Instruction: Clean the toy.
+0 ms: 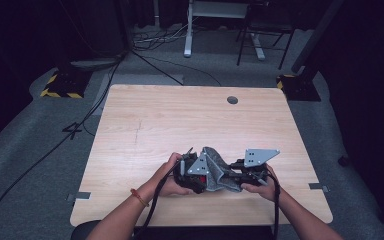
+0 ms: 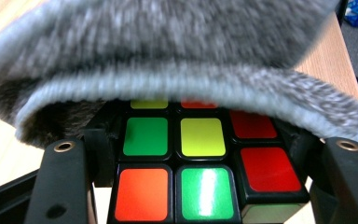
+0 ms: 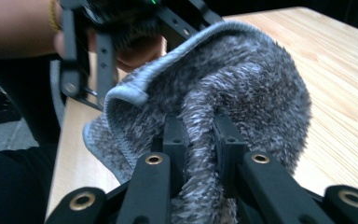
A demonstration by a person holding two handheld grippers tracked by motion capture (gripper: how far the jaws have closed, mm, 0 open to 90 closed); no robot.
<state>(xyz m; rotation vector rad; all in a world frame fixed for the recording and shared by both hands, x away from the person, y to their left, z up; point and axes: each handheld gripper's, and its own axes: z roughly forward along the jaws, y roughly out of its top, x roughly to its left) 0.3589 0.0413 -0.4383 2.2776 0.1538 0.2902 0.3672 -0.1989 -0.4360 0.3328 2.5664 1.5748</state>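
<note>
Our left claw (image 2: 200, 186) is clamped on the puzzle cube (image 2: 200, 158); our right claw (image 3: 200, 140) pinches the grey cloth (image 3: 242, 79) draped over it, above the tabletop (image 1: 180, 115).

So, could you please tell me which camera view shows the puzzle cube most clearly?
The left gripper view: the puzzle cube sits between the left tongs, its green, yellow, red and orange stickers plain beneath the grey cloth. In the high view just a red speck peeks out by the cloth. The right gripper view gives cloth, no cube.
</note>
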